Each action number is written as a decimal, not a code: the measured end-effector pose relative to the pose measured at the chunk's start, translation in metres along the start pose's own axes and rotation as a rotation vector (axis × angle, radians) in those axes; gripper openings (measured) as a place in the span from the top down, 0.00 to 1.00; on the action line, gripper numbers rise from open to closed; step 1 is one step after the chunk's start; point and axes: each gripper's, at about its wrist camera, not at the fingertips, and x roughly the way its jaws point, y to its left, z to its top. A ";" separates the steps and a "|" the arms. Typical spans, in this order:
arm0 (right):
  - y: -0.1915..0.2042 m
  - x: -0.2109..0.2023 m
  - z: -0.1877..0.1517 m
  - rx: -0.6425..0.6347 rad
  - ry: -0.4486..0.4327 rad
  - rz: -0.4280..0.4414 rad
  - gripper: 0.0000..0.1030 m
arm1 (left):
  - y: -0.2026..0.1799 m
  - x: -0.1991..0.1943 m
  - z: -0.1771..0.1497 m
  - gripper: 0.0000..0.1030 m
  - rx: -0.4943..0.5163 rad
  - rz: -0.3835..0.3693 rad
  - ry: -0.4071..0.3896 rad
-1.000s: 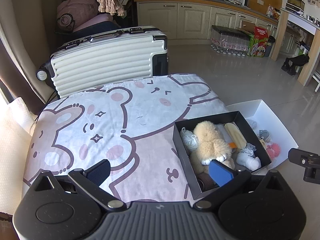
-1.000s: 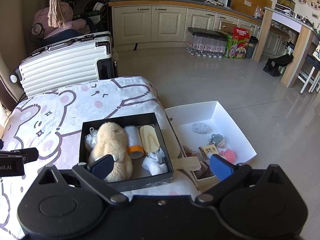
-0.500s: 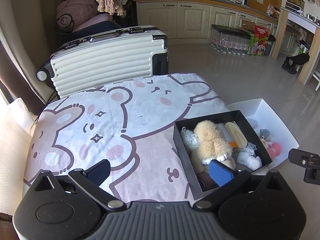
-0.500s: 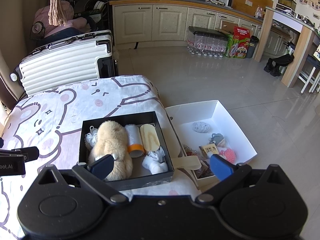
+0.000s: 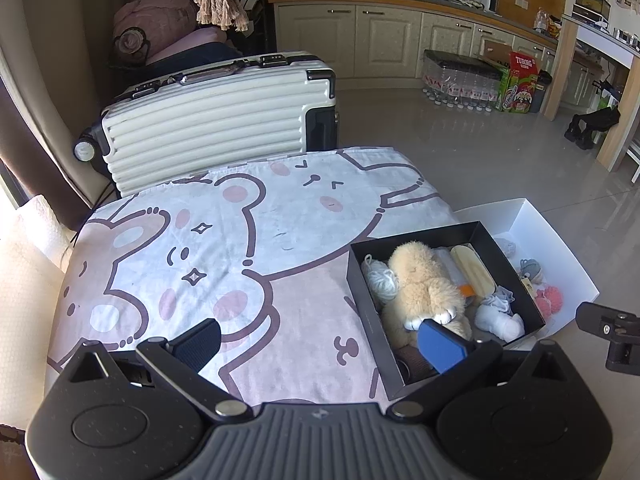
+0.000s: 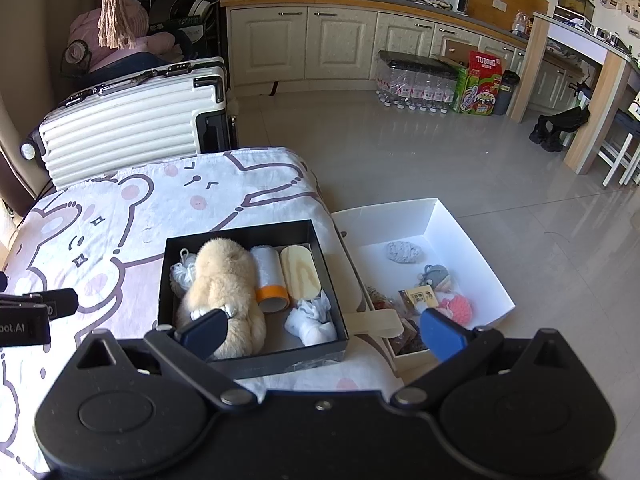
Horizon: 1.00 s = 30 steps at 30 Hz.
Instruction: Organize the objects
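Note:
A black box sits on the bear-print cloth. It holds a beige plush toy, a roll with an orange end, a cream block, white yarn and white socks. A white box beside it holds small knitted items. My right gripper is open and empty above both boxes. My left gripper is open and empty over the cloth, left of the black box.
A white suitcase stands behind the cloth-covered surface. Kitchen cabinets, a pack of water bottles and a green carton line the far wall. A wooden table leg is at the right.

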 end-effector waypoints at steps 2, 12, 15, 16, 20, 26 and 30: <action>0.000 0.000 0.000 -0.002 0.001 0.001 0.00 | 0.000 0.000 0.000 0.00 0.002 0.000 0.001; 0.001 0.000 0.000 -0.002 0.001 0.001 0.00 | 0.000 0.001 -0.001 0.00 0.003 0.004 0.006; 0.001 0.000 0.000 -0.003 0.001 0.001 0.00 | 0.000 0.001 -0.001 0.00 0.003 0.005 0.006; 0.001 0.000 0.000 -0.003 0.001 0.001 0.00 | 0.000 0.001 -0.001 0.00 0.003 0.004 0.006; 0.001 0.000 0.000 -0.003 0.002 0.001 0.00 | 0.000 0.002 -0.001 0.00 0.004 0.004 0.007; 0.001 0.002 -0.003 -0.005 0.006 0.000 0.00 | 0.000 0.002 -0.001 0.00 0.004 0.004 0.007; 0.001 0.002 -0.003 -0.005 0.006 0.000 0.00 | -0.001 0.003 -0.003 0.00 0.010 0.001 0.009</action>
